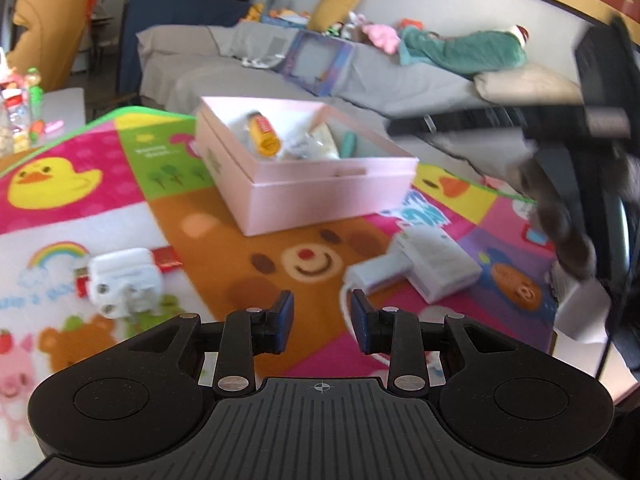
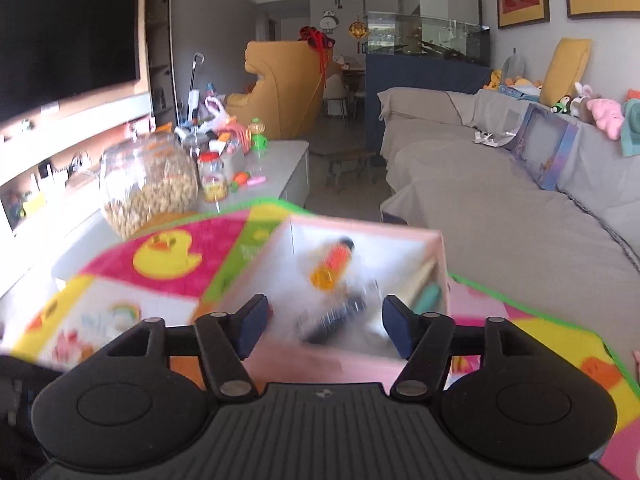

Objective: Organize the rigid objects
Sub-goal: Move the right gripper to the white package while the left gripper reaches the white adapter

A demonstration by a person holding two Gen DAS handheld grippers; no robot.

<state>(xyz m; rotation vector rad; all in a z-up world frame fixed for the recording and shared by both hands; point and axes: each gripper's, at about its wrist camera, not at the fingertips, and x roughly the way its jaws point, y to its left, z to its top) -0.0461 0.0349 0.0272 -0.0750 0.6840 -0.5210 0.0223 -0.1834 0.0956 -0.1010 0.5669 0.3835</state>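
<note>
A pink open box [image 1: 320, 188] stands on the cartoon play mat [image 1: 248, 240]. It holds an orange-yellow tube [image 1: 262, 132], white packets and a teal item [image 1: 349, 144]. On the mat lie a white plug charger [image 1: 124, 282] at the left and a white adapter with a cable [image 1: 424, 268] at the right. My left gripper [image 1: 322, 320] hovers low over the mat between them, jaws narrowly apart with nothing between. My right gripper [image 2: 326, 326] is open wide above the box [image 2: 400, 236]. A blurred dark object [image 2: 336, 316] shows in the box between its fingers, untouched, near the tube [image 2: 334, 264].
A grey sofa [image 2: 500, 200] with toys and a purple box [image 2: 548, 152] runs behind the mat. A big glass jar of pellets [image 2: 148, 184] and small jars [image 2: 214, 178] stand on the white table [image 2: 288, 160] at the left. A dark blur crosses right of the box [image 1: 560, 128].
</note>
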